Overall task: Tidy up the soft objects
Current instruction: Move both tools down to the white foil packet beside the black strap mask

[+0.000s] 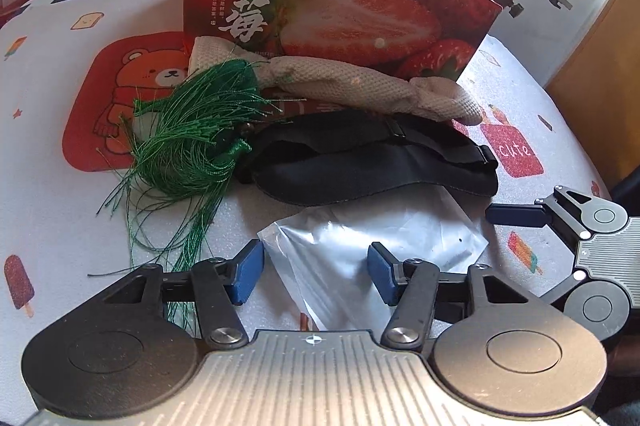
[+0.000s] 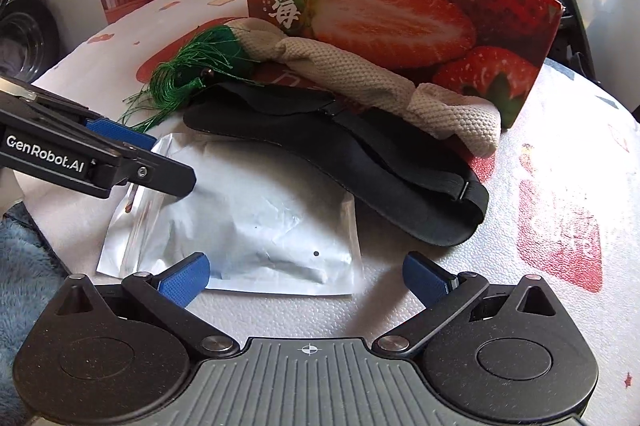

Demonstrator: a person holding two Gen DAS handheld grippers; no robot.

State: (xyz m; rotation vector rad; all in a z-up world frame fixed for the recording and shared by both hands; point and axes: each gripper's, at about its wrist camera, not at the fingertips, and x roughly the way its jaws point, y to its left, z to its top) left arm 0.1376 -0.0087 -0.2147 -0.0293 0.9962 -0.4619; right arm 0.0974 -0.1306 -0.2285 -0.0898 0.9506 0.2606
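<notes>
Silver pouch (image 2: 256, 218) corner toward left tongs (image 1: 316, 272)

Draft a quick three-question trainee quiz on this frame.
1. True or false: the eye mask partly overlaps the silver pouch.
2. Which lies nearest the strawberry box? A) pouch B) beige cloth C) eye mask
3. What colour is the tassel?

Key: 1 true; 2 B; 3 green.
</notes>
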